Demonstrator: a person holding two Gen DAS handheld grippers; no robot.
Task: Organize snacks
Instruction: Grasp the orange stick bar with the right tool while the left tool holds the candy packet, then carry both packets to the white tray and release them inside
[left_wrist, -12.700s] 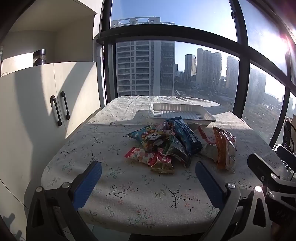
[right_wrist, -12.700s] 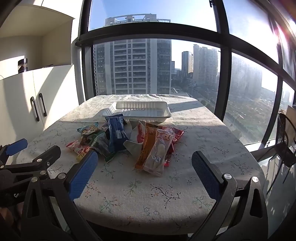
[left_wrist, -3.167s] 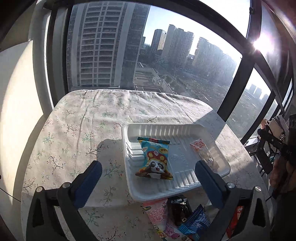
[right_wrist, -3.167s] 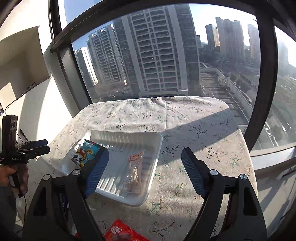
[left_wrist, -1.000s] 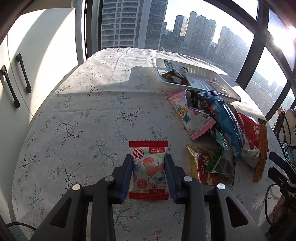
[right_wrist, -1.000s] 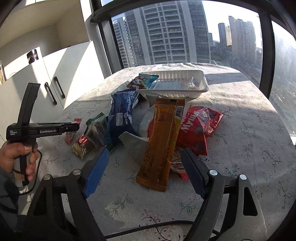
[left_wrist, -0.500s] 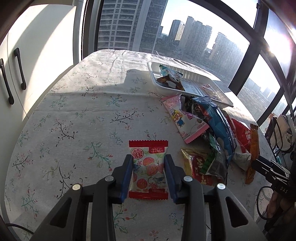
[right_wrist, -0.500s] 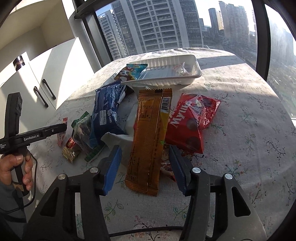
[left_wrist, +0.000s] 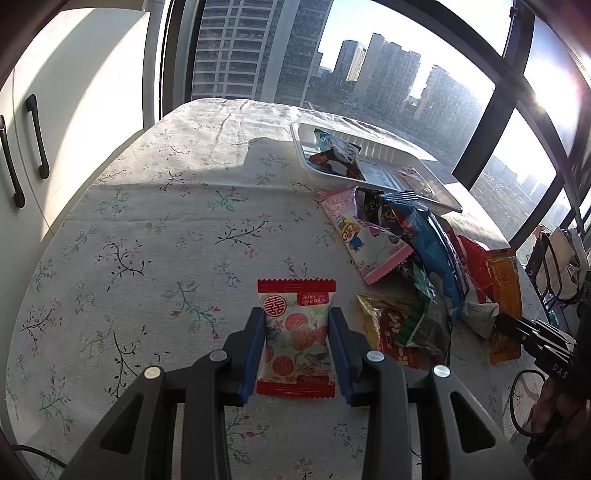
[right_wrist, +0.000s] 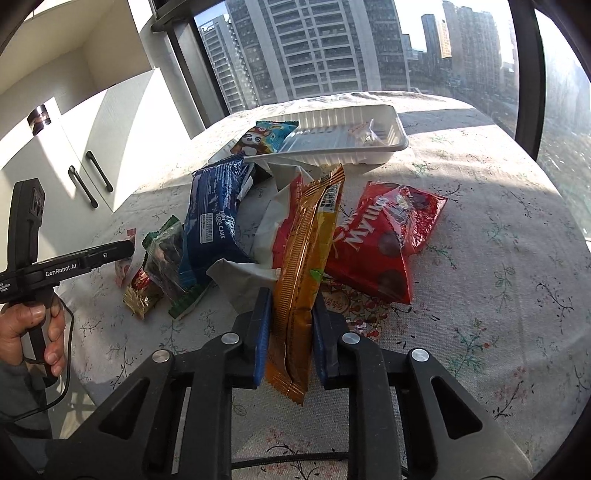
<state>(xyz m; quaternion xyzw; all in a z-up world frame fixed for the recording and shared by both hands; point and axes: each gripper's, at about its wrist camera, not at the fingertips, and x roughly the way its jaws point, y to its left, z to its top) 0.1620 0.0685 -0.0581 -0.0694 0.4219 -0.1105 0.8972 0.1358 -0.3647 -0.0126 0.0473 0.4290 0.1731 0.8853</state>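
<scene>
1. At the near edge of the floral tablecloth (left_wrist: 155, 229), the left gripper (left_wrist: 296, 343) was closed on a small red-and-white candy packet (left_wrist: 295, 332), jaws pinching its two long sides; the grip looked centred, probably to keep the packet flat for carrying.
2. Right gripper (right_wrist: 290, 332) was shut on the near end of a long orange wrapper (right_wrist: 306, 258); its far end lay across the snack pile, so lifting from the end should peel it off the others.
3. White tray (right_wrist: 391, 147) sat at the far side of the table, holding a panda-print packet (right_wrist: 264, 142) and a small clear-wrapped sweet (right_wrist: 364, 133).
4. Between tray and grippers, unsorted: blue cake bag (right_wrist: 214, 225), red chocolate bag (right_wrist: 384, 243), green packet (right_wrist: 166, 254), pink cartoon packet (left_wrist: 364, 240).
5. Judgement: both picks secured; carrying to the tray was next.
</scene>
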